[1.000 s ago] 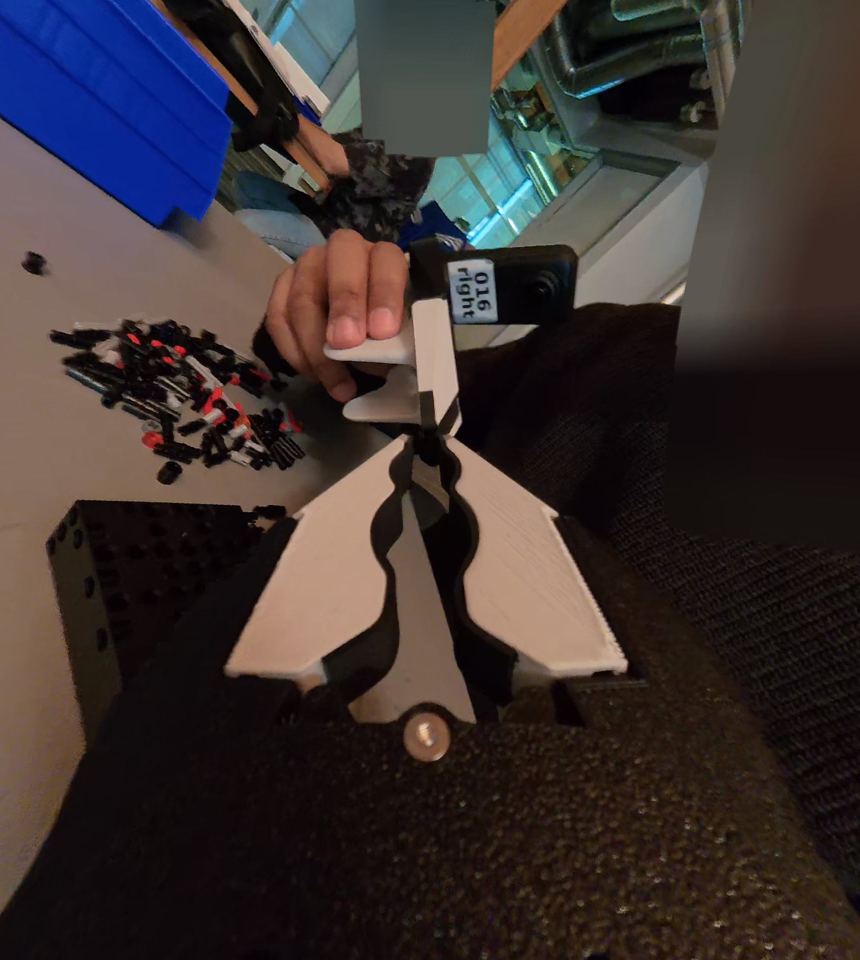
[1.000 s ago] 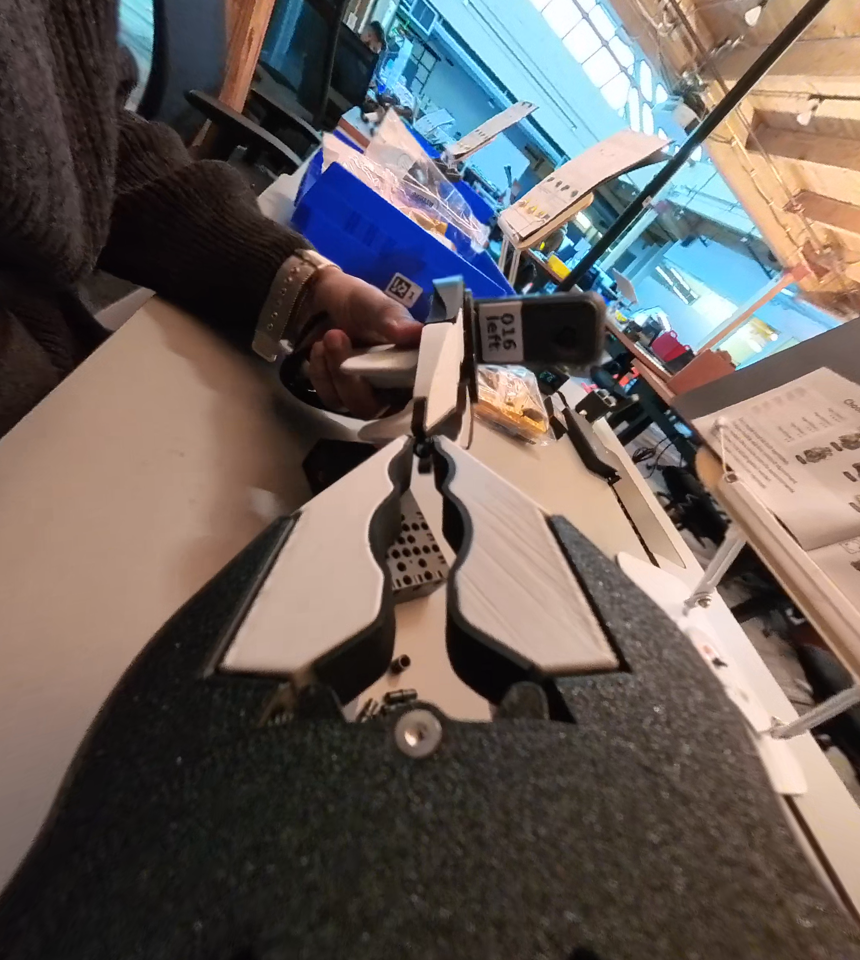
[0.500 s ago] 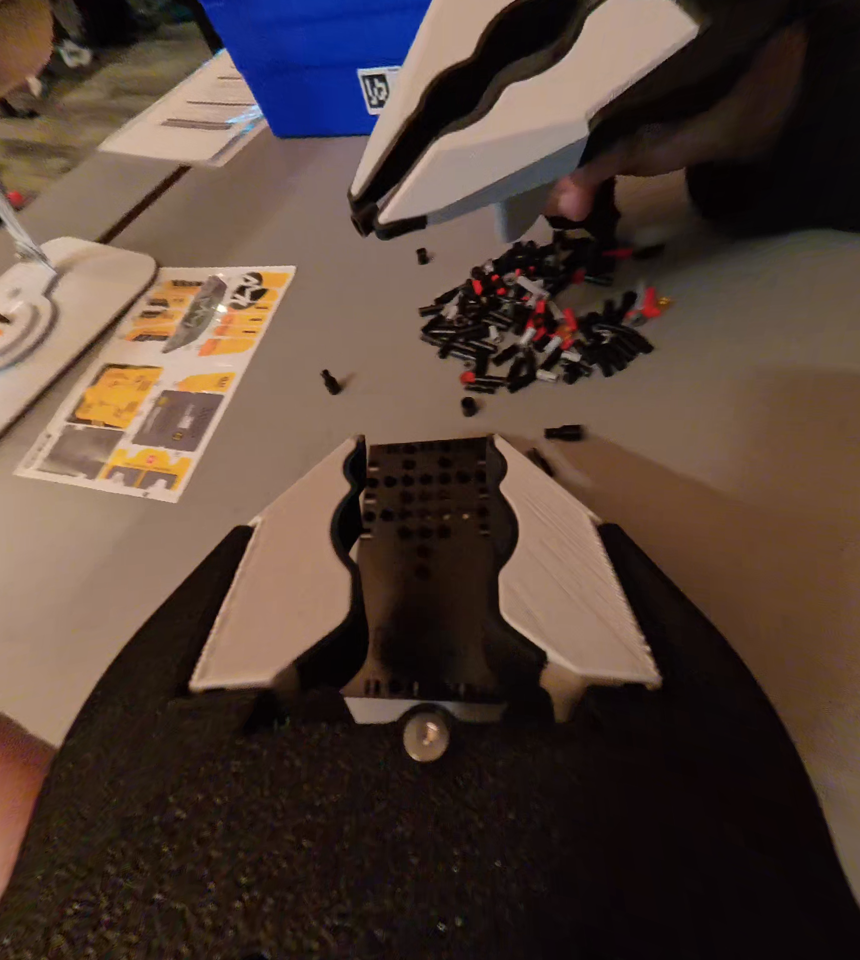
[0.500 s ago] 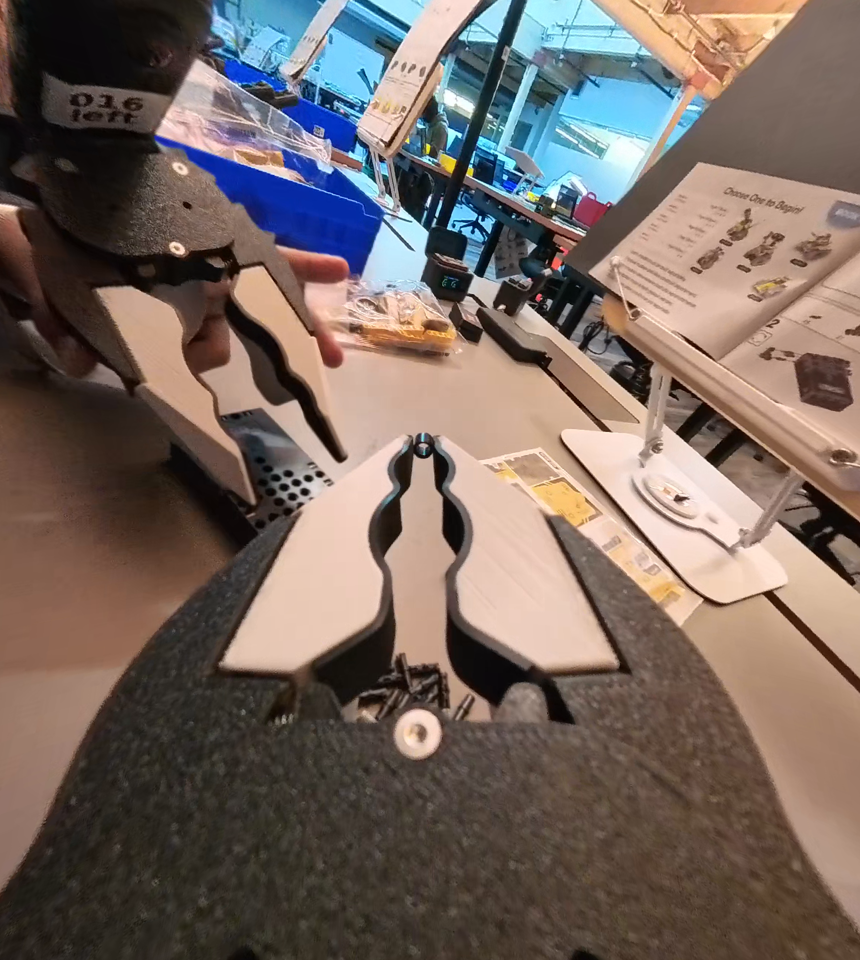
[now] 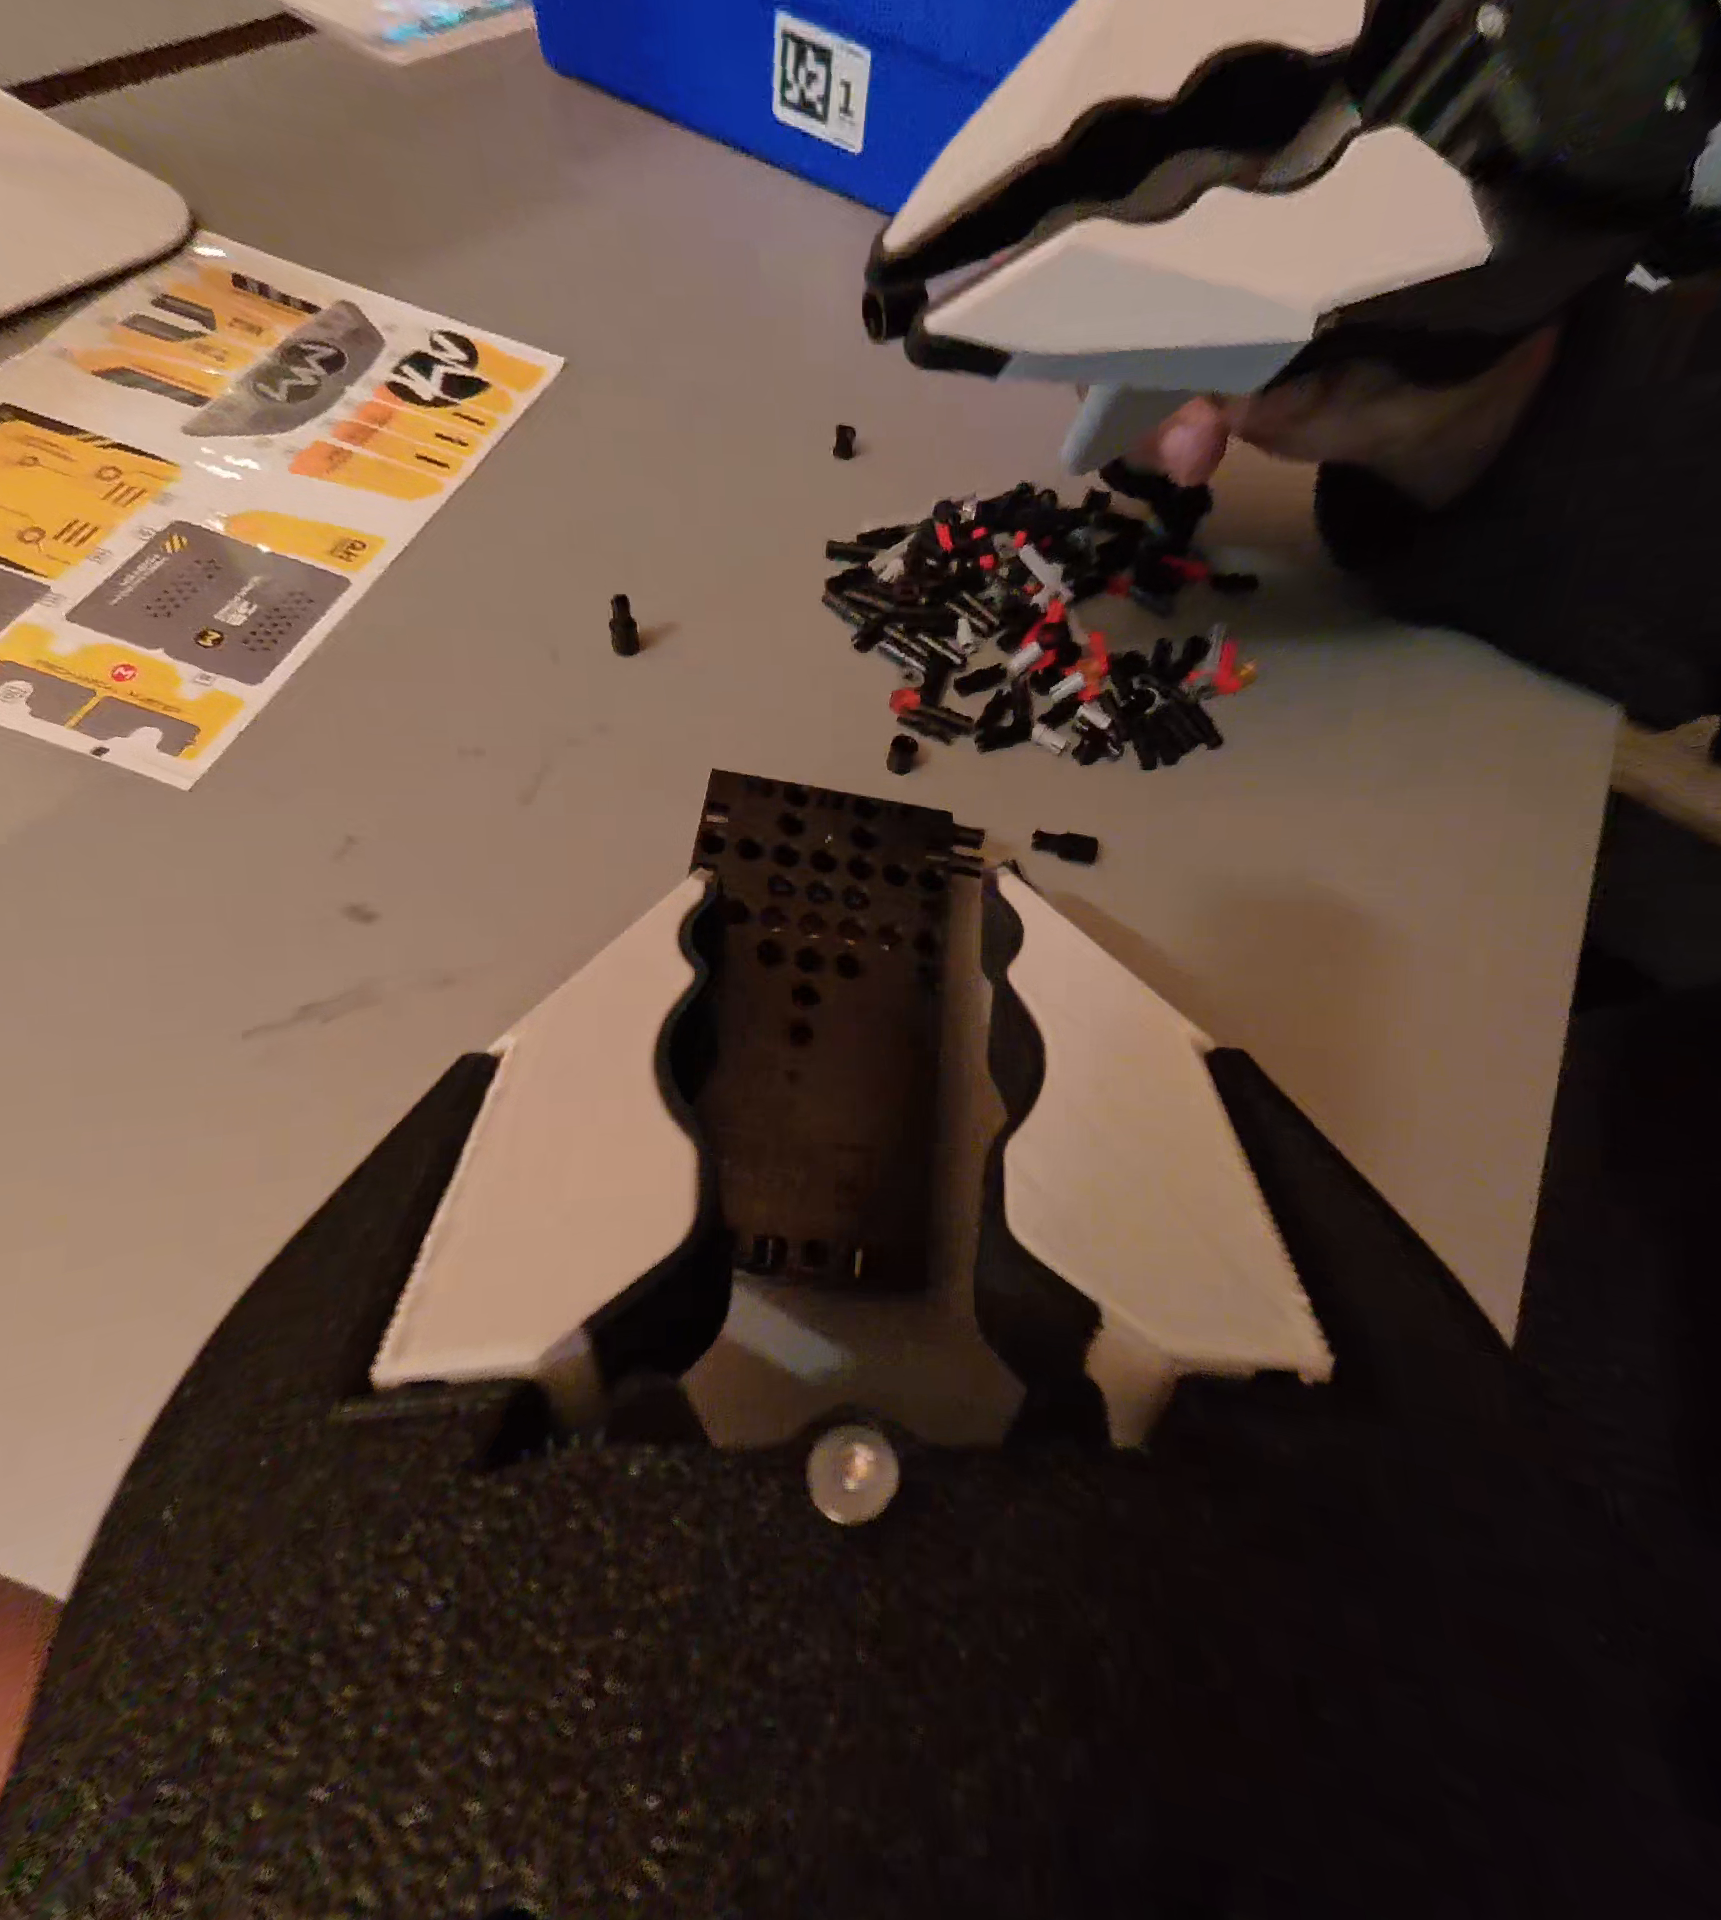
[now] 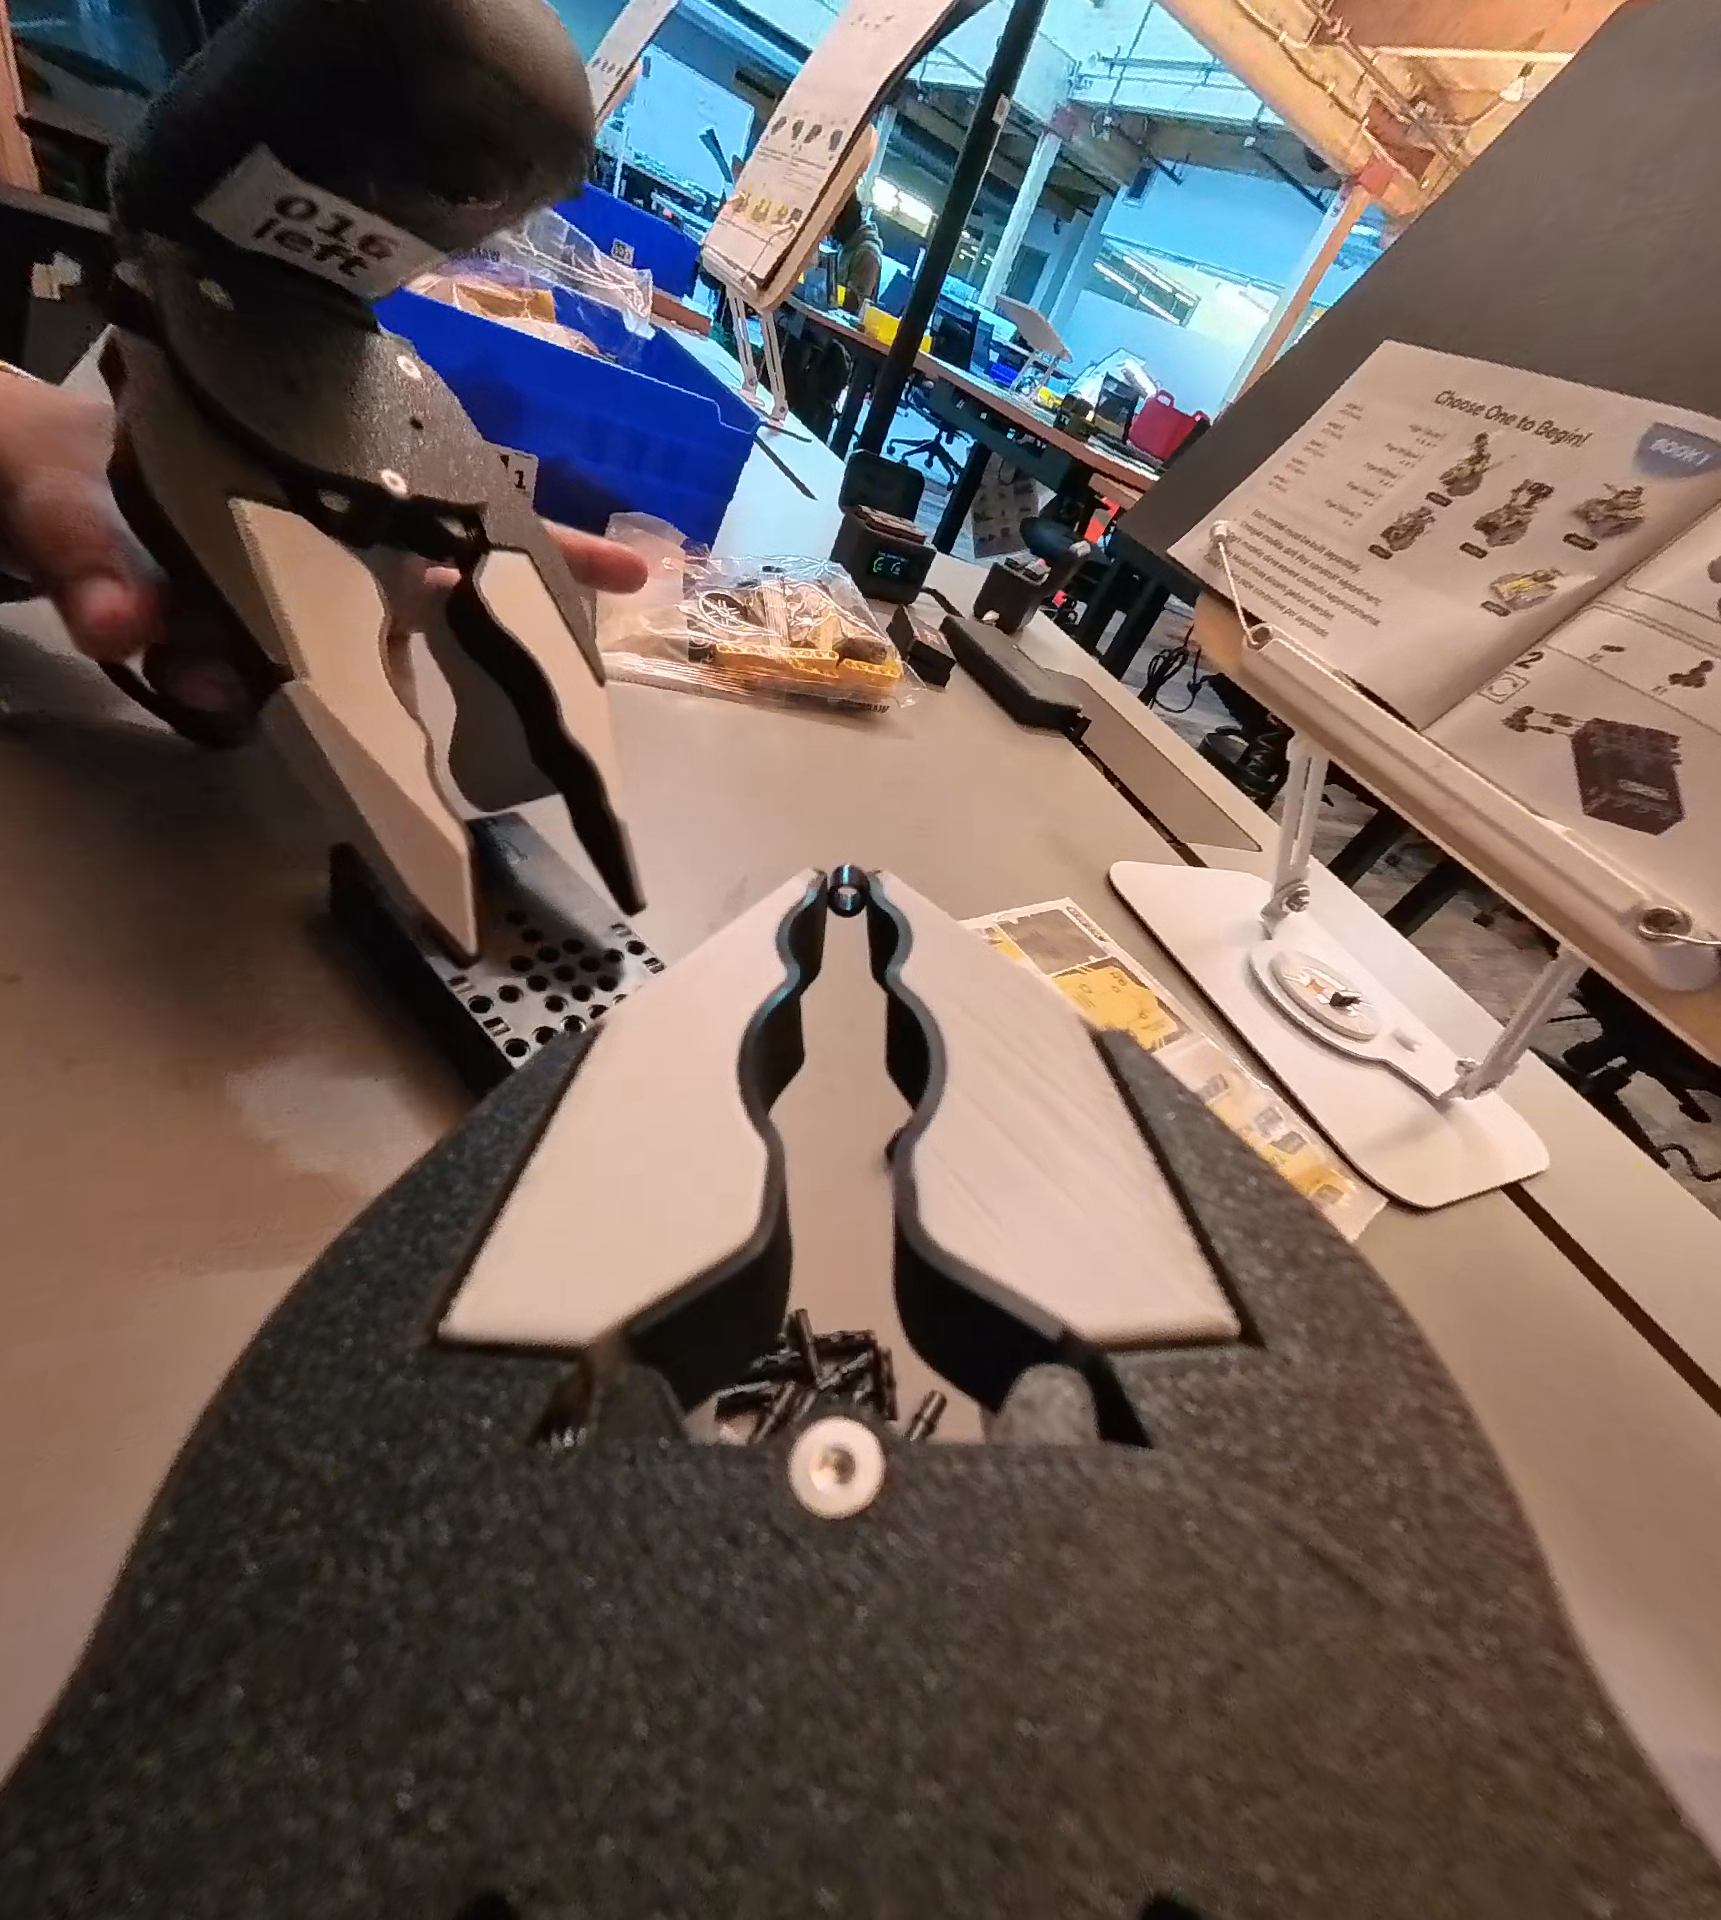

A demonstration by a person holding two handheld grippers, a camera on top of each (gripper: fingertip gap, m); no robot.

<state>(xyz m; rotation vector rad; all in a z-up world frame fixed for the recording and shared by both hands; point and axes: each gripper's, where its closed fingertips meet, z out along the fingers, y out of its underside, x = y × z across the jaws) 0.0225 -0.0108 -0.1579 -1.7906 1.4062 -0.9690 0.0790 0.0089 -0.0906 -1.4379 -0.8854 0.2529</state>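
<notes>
Slippage is risked: a small black pin is pinched only at the right gripper fingertips, above the perforated black block straddled by the left gripper fingers, whose contact cannot be told.

Left gripper spread wide; right gripper pinched nearly closed.

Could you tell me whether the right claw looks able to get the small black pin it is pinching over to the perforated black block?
Probably yes: the right claw holds the pin near the block, with bare table between; the left claw leaves the near end uncovered.
</notes>
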